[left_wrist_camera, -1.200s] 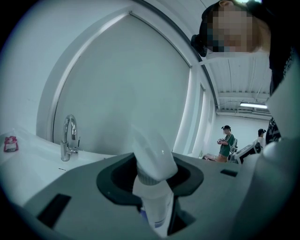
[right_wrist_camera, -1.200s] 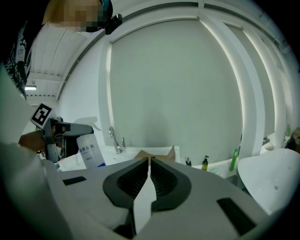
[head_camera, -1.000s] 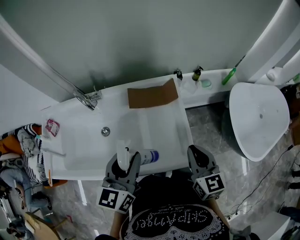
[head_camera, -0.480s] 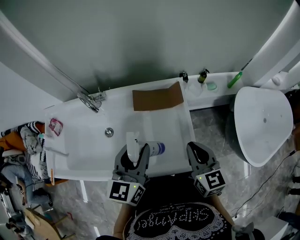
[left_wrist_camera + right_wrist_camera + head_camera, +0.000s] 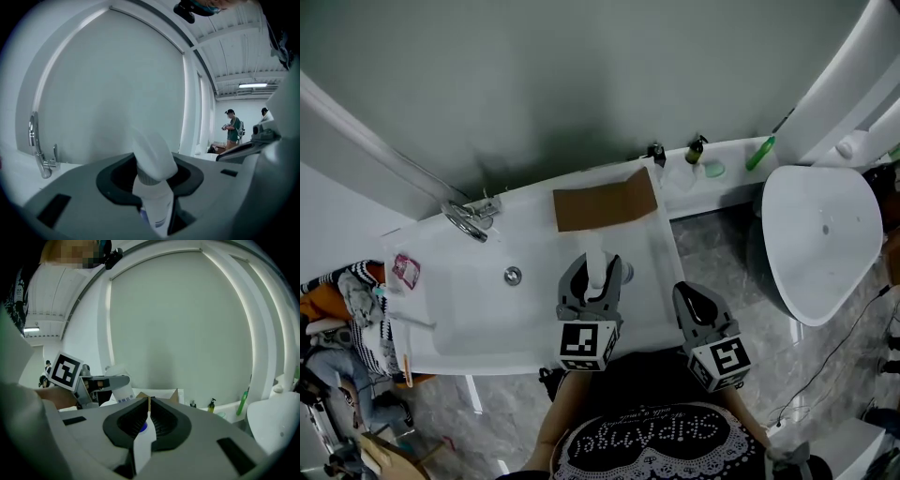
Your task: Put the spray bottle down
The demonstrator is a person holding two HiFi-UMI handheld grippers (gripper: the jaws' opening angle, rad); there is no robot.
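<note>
- my left gripper [image 5: 593,272] is clenched on the white spray bottle [image 5: 599,258]. in the left gripper view the bottle body [image 5: 157,206] sits wedged between the jaws, and its white head rises above them with a slight tilt.
- the spray bottle is off the surface, in that grip. it is over the right half of the white basin [image 5: 459,300], near the brown cardboard sheet [image 5: 605,202] that lies at the basin's far edge.
- i cannot tell whether the bottle's base touches the basin floor.
- my right gripper [image 5: 689,302] hangs at the basin's near right corner, beside the left one. in the right gripper view its jaws meet at the tips with nothing held between them [image 5: 148,404].
- the faucet [image 5: 467,217] stands at the basin's far left and the drain [image 5: 513,276] lies left of the bottle, both well apart from it.
- two dark pump bottles [image 5: 696,147] and a green item [image 5: 758,153] stand on the ledge by the wall.
</note>
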